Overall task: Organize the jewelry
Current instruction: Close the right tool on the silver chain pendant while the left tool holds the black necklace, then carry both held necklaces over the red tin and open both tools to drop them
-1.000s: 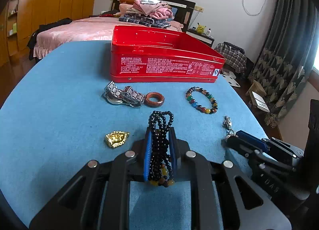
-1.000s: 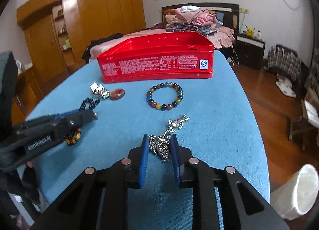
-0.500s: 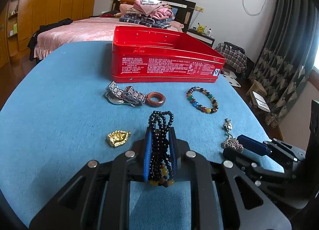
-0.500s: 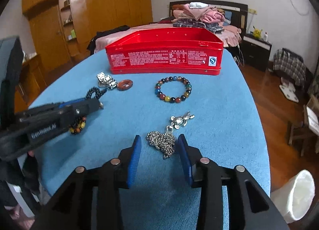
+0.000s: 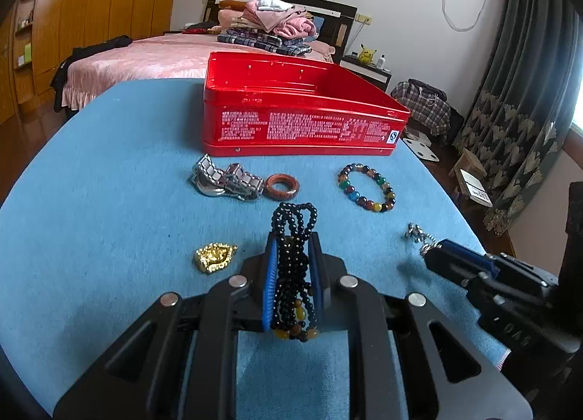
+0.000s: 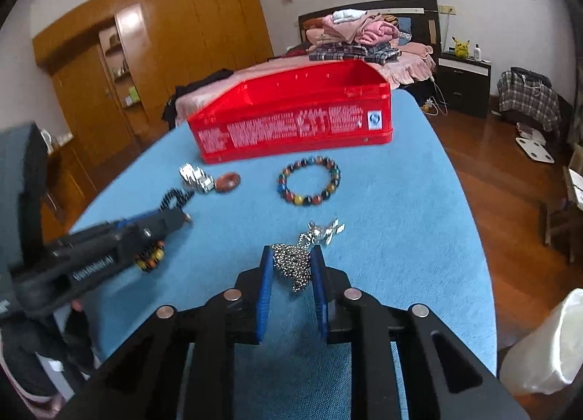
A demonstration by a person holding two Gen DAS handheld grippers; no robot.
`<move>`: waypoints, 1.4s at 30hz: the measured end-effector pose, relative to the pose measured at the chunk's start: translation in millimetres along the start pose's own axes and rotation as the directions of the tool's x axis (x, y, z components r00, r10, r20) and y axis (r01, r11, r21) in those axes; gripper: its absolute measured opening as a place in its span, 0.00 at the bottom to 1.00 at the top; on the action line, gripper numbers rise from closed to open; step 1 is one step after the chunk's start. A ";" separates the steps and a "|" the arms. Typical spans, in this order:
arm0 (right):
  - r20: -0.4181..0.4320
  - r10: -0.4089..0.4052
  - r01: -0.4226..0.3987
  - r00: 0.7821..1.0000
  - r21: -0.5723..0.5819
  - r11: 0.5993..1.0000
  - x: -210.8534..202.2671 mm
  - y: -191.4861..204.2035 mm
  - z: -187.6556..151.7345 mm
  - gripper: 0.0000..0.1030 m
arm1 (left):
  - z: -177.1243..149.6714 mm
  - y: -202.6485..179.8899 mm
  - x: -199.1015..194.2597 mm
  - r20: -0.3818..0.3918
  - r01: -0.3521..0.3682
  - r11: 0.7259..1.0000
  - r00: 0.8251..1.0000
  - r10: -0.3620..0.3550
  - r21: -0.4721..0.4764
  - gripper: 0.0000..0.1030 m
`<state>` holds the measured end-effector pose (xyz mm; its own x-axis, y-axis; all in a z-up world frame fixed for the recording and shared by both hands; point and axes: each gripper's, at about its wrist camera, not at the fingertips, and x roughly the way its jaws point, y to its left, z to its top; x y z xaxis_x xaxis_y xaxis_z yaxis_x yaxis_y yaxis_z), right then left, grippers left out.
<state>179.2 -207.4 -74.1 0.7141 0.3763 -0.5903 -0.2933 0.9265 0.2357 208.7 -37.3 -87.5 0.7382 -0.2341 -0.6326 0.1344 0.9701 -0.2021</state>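
On my far left, on the blue table cloth (image 5: 109, 172), a small gold pendant (image 5: 215, 256) lies alone, just beside my left gripper (image 5: 293, 248). That gripper is clamped on a black bead necklace (image 5: 294, 234): the strands run bunched between the two blue pads, a loop of them sticks out past the fingertips, and a few amber and brown beads hang at the back of the pads. Beyond the loop, a silver link watch (image 5: 226, 181) rests on the cloth with a reddish-brown ring (image 5: 281, 186) touching its right end. Behind both stands the open red tin box (image 5: 302, 125), its printed long side facing me; I cannot see its floor from here.

Further right, a bracelet of many-coloured beads (image 5: 366, 187) lies flat in a circle, apart from the ring and in front of the box's right corner. Nearer to me and right of it is a silver chain with a small figure charm (image 6: 324, 230). My right gripper (image 6: 293, 263) has just been closing, and its blue pads now squeeze the heaped chain (image 6: 291, 263) between them; the charm pokes out ahead of the fingertips and a short end of chain dangles below the heap. From the left wrist view, that gripper comes in low from the right with only the charm showing at its tip. Off the table's right edge, a white bin (image 6: 546, 343) stands on the wooden floor.
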 end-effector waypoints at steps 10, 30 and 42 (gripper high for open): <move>0.053 0.057 -0.059 0.997 0.039 0.998 -17.0 0.4 23.1 0.20 | 14.3 -4.4 -9.2 0.042 0.010 1.000 0.999 -0.010 -0.001 0.15; 0.173 0.055 -0.052 0.983 -0.025 0.998 -21.8 6.0 92.4 0.20 | 74.0 -8.4 -17.1 0.165 0.014 1.000 0.986 -0.012 -0.008 0.15; 0.213 0.081 -0.072 0.974 -0.050 0.996 26.9 6.6 158.0 0.20 | 134.0 -7.0 7.9 0.239 0.004 1.000 0.971 -0.001 -0.010 0.15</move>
<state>296.8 -190.4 33.6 0.8070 0.4428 -0.3907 -0.3758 0.8955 0.2386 302.2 -37.3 9.2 0.8746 -0.2130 -0.4354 0.1306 0.9686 -0.2115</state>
